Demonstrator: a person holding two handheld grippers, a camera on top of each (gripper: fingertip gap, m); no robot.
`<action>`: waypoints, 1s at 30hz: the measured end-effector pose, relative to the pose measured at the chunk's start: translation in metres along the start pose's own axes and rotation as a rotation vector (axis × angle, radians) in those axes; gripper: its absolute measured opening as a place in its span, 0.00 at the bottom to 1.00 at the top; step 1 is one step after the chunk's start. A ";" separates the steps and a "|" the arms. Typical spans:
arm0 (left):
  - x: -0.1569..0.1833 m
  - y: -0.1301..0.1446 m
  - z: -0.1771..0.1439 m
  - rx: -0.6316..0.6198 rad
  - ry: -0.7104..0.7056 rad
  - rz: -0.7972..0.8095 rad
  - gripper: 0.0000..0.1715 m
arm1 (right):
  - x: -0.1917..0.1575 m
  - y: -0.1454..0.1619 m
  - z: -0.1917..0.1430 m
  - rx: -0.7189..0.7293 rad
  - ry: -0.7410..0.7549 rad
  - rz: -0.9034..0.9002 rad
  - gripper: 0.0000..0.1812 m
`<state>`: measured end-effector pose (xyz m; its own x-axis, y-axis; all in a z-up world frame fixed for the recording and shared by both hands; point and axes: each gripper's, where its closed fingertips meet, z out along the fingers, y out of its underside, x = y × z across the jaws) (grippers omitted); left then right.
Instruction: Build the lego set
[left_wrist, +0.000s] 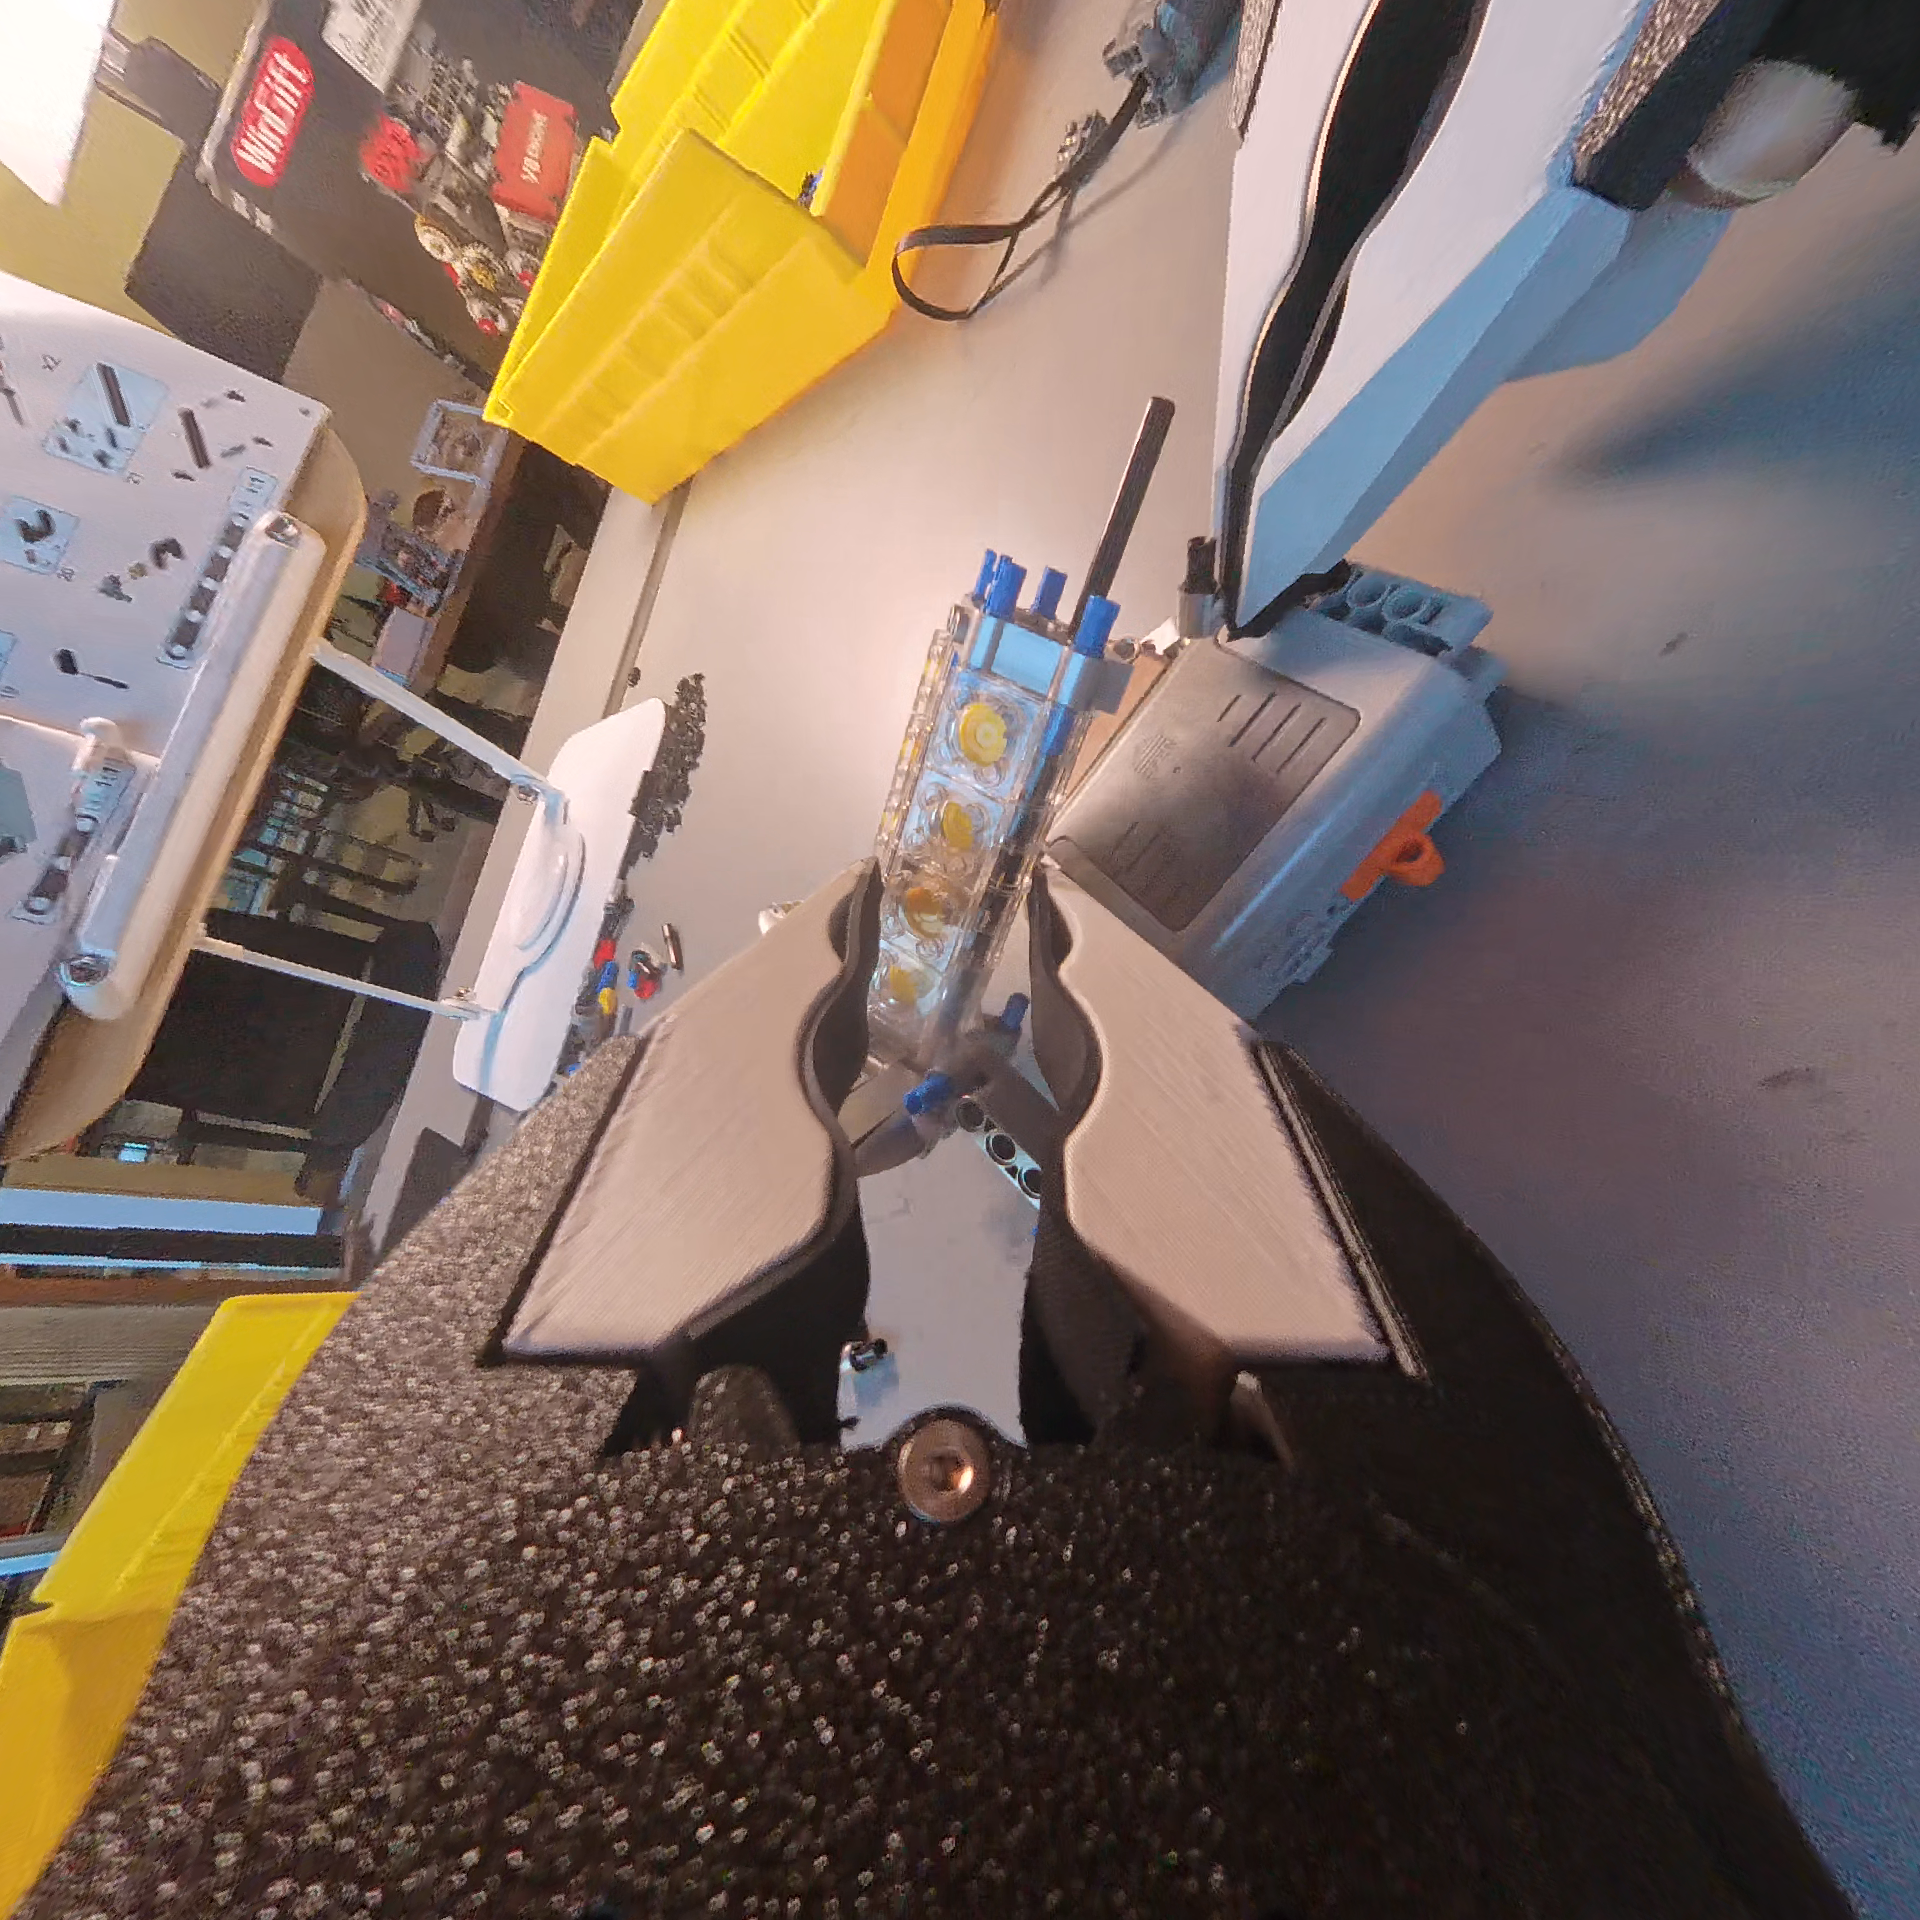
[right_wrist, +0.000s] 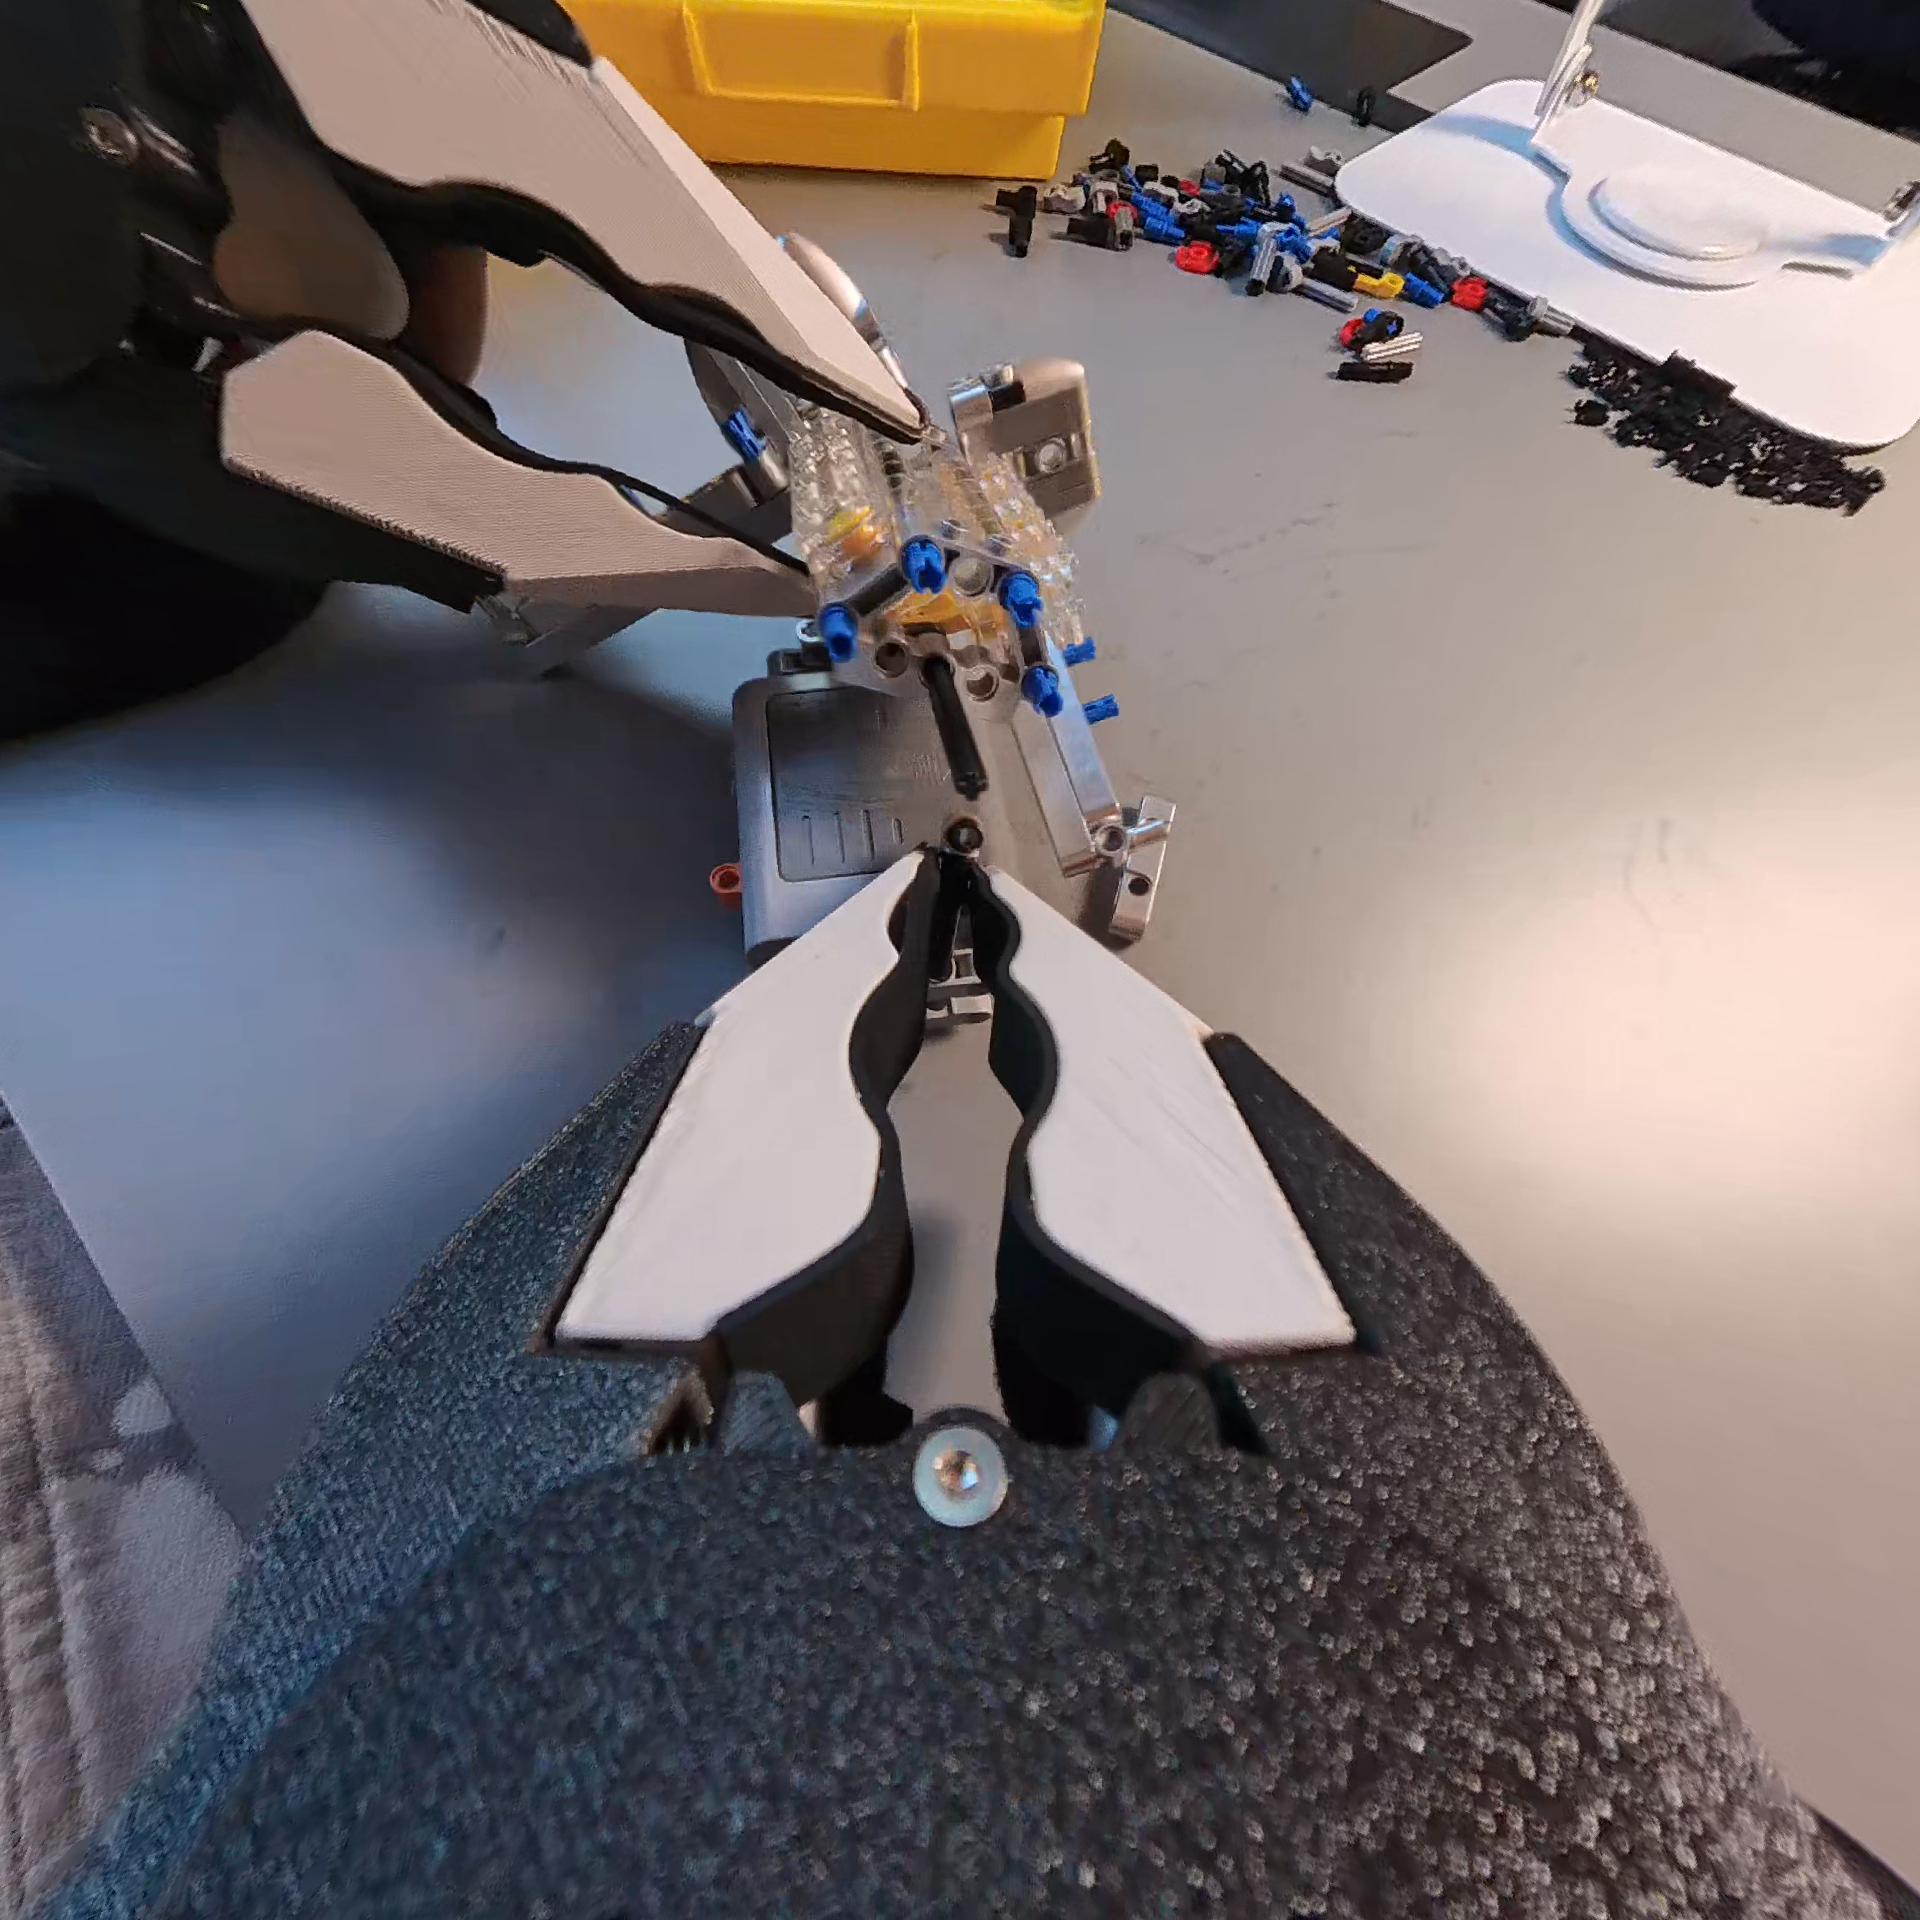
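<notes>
Grey table (right_wrist: 1455, 727); left hand-held gripper (left_wrist: 951, 914) clamping clear block assembly (left_wrist: 961, 790), right hand-held gripper (right_wrist: 951, 868) pinching small black pin (right_wrist: 961, 834).

- The right gripper (right_wrist: 951, 868) has its fingers drawn almost together around a small black pin, whose round end shows just past the tips.
- Just beyond it stands a toy-brick assembly (right_wrist: 935, 582) of clear blocks with blue pegs (right_wrist: 920, 561) and a black rod (right_wrist: 956, 732), touching a grey battery box (right_wrist: 821, 821).
- The left gripper (right_wrist: 862, 499), reaching in from the upper left, clamps the clear blocks.
- All rests on a grey table (right_wrist: 1455, 831).
- Farther back lie a yellow bin (right_wrist: 883, 83), a scatter of small parts (right_wrist: 1278, 239) and a white stand base (right_wrist: 1662, 229).
</notes>
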<state>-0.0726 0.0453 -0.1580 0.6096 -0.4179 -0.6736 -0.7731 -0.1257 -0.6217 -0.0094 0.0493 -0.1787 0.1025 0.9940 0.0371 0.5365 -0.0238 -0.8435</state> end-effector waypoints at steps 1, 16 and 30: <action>0.001 -0.004 -0.002 0.015 -0.005 0.010 0.15 | 0.001 0.001 -0.001 0.000 0.001 0.005 0.02; -0.006 -0.008 -0.006 0.089 -0.022 0.034 0.14 | 0.005 -0.012 -0.008 0.076 -0.111 0.154 0.02; -0.033 -0.002 -0.012 0.147 -0.031 -0.165 0.14 | 0.006 -0.024 -0.017 0.155 -0.130 0.162 0.02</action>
<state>-0.0930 0.0491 -0.1295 0.7327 -0.3743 -0.5684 -0.6299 -0.0568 -0.7746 -0.0070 0.0537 -0.1492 0.0626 0.9842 -0.1655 0.3865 -0.1768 -0.9052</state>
